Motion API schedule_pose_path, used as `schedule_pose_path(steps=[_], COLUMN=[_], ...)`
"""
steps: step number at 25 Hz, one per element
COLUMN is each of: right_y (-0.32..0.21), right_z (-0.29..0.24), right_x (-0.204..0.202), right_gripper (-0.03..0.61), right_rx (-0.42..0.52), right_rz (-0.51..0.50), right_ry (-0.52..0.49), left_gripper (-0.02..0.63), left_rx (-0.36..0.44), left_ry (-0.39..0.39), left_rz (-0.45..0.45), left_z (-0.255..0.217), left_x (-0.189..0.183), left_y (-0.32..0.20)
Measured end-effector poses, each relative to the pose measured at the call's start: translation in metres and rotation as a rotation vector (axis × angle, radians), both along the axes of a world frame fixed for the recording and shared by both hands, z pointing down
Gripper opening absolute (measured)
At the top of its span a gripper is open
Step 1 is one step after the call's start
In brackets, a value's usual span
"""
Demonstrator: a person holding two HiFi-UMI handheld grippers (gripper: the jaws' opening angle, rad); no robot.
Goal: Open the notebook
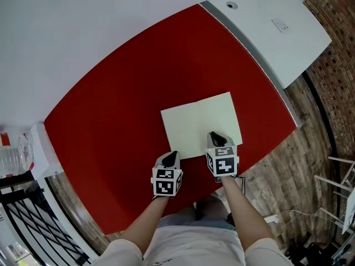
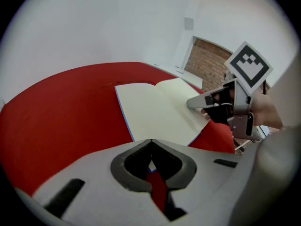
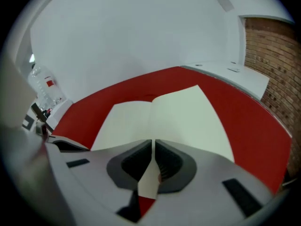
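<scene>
The notebook (image 1: 201, 123) lies open and flat on the red table (image 1: 105, 126), showing two blank cream pages with a thin blue cover edge. My left gripper (image 1: 172, 155) sits at the notebook's near left corner with its jaws shut and nothing between them. My right gripper (image 1: 216, 136) hovers over the near edge of the right page, jaws shut. In the left gripper view the notebook (image 2: 155, 107) spreads ahead of the shut tips (image 2: 151, 140), and the right gripper (image 2: 195, 102) shows at its right. The right gripper view has the centre fold of the notebook (image 3: 174, 114) straight ahead of its gripper (image 3: 153, 141).
A white counter (image 1: 266, 26) borders the table's far right side. Beyond it are a brick wall (image 1: 338, 54) and a wooden floor (image 1: 310, 148). A black rack (image 1: 22, 204) and a plastic bottle (image 1: 14, 154) stand at the left.
</scene>
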State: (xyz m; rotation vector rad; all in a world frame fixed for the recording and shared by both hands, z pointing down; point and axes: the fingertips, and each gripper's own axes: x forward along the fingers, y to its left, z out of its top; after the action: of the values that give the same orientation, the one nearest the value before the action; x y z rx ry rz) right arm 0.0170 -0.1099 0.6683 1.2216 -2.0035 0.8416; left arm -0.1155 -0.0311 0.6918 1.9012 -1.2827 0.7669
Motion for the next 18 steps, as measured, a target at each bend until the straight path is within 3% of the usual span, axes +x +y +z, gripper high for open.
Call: schedule_pose_path(steps=[14, 18], right_y=[-0.001, 0.001], right_z=[0.009, -0.017], right_x=[0.004, 0.004], right_gripper=[0.026, 0.027], right_rx=[-0.041, 0.021], right_rz=[0.073, 0.072], right_ry=[-0.097, -0.157], left_gripper=[0.008, 0.008], left_rx=[-0.003, 0.040], left_ry=[0.019, 0.031], left_rz=[-0.020, -0.012], left_z=[-0.002, -0.018], left_x=[-0.001, 0.001], left_y=[0.000, -0.004])
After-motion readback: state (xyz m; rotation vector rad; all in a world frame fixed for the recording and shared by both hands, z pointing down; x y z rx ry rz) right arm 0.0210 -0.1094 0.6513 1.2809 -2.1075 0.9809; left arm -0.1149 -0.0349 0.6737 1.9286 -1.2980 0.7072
